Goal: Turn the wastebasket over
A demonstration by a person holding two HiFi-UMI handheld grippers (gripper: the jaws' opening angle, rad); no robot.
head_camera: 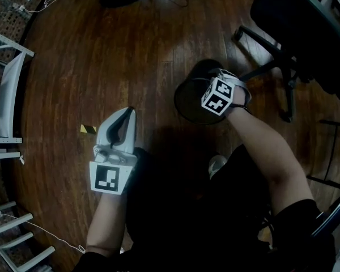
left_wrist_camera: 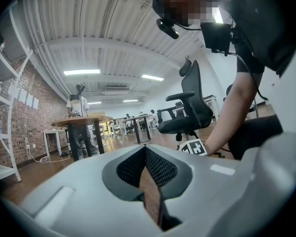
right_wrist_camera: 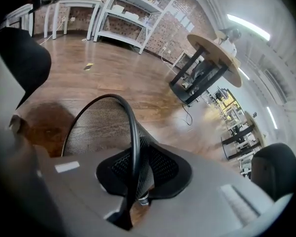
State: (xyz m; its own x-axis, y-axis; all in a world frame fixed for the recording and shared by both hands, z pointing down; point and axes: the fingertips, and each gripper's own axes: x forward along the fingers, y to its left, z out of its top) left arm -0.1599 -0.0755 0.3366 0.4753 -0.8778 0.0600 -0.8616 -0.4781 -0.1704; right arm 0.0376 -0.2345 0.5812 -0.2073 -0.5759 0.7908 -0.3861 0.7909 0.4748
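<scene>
Floor (head_camera: 102, 67): dark wood boards, under everything.
Office chair (head_camera: 294, 16): black, its wheeled base just beside the wastebasket.
Wastebasket (head_camera: 188, 102): black mesh, tipped with its round mouth toward the person, in front of the right knee; whether it touches the floor, cannot tell.
Right tool (right_wrist_camera: 138, 174): angled down, jaws narrow and clamped on the wastebasket's rim.
Left tool (left_wrist_camera: 146, 152): level, jaws together, nothing between them, well apart from the wastebasket.
Tape strip (head_camera: 88, 129): yellow and black, on the floor near the left tool.
</scene>
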